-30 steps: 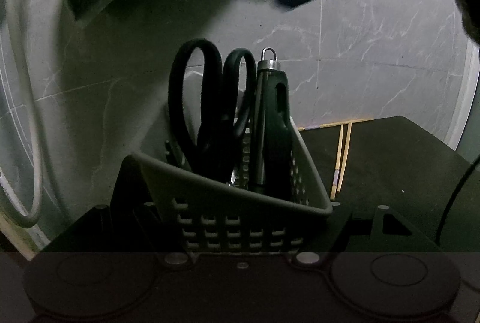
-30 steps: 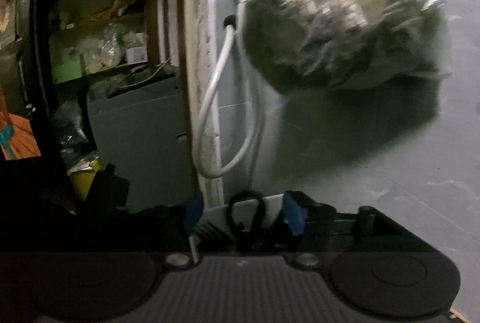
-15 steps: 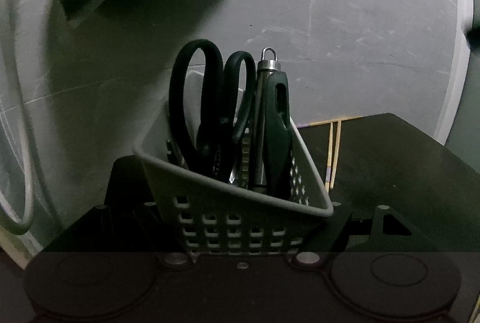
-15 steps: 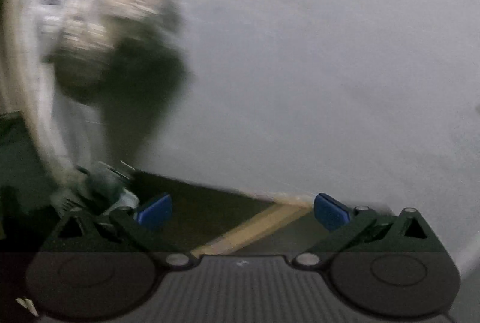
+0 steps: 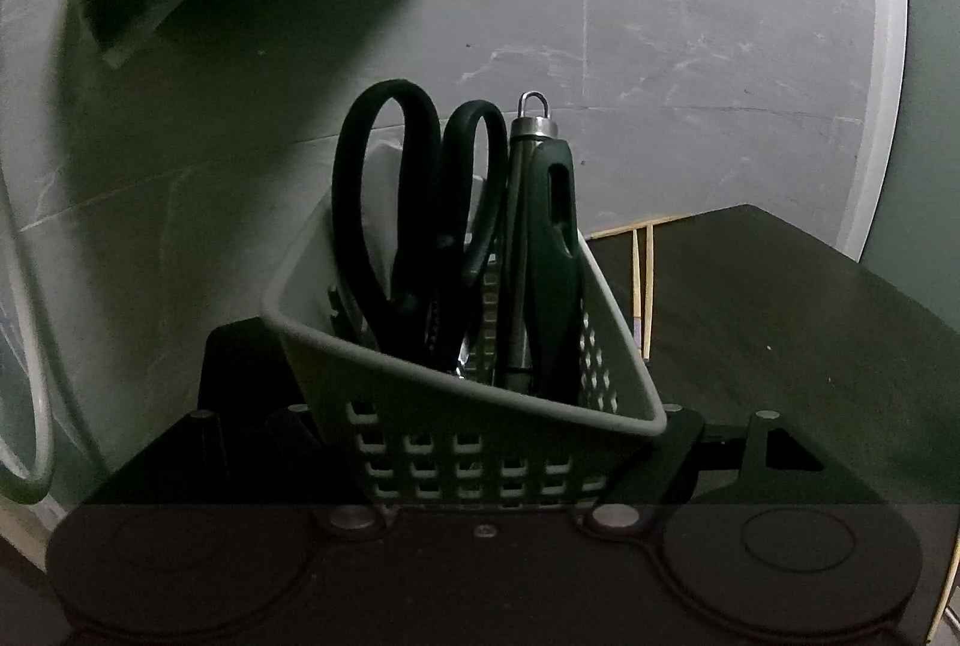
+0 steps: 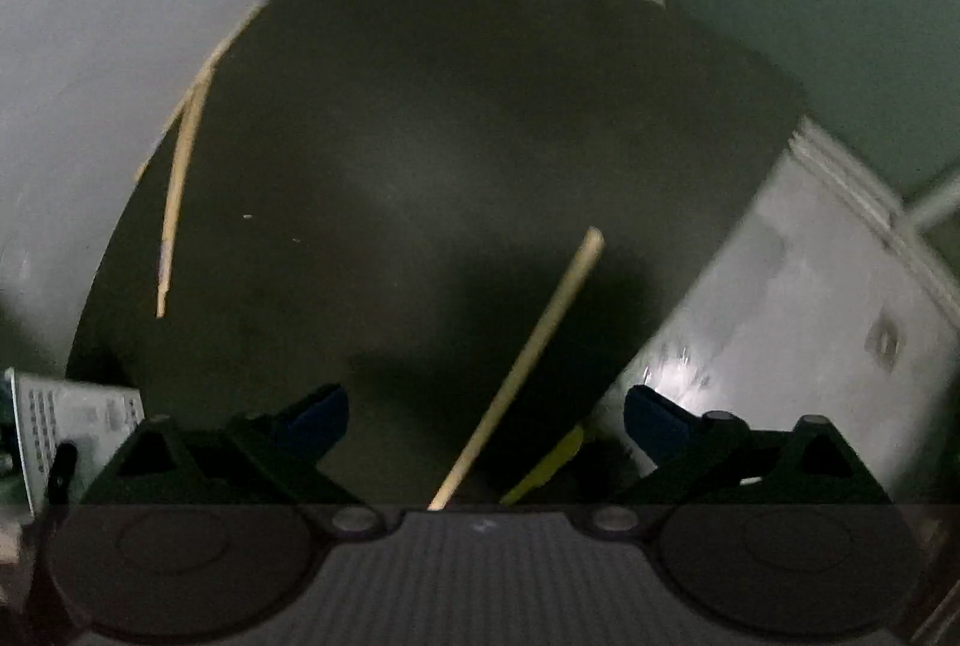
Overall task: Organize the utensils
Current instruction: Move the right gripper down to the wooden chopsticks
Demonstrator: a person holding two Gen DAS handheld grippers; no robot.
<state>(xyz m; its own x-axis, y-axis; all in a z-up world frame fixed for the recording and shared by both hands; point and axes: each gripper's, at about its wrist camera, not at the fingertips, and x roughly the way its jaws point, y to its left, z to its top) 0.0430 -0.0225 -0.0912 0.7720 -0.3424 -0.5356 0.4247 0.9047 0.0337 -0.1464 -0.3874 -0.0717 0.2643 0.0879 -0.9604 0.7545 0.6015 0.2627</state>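
Your right claw [image 6: 486, 415] swung off the wall and the plastic bag and now looks down at the dark board [image 6: 456, 117]; its jaws were just opening and stand wide, nothing btwn them yet. One chopstick [image 6: 528, 358] lies on the board right in that gap, long axis running from 7 o'clock up to 1 o'clock, near end under the claw. Two more chopsticks [image 6: 177, 178] lie well apart at 10 o'clock by the board edge. So your right hand is the nearer one, I think; turn the claw to cross the stick. Your left claw [image 5: 480, 466] is shut tight on the gray basket [image 5: 456, 400], w/ scissors [image 5: 414, 202] and a dark-handled tool [image 5: 552, 250] standing in it.
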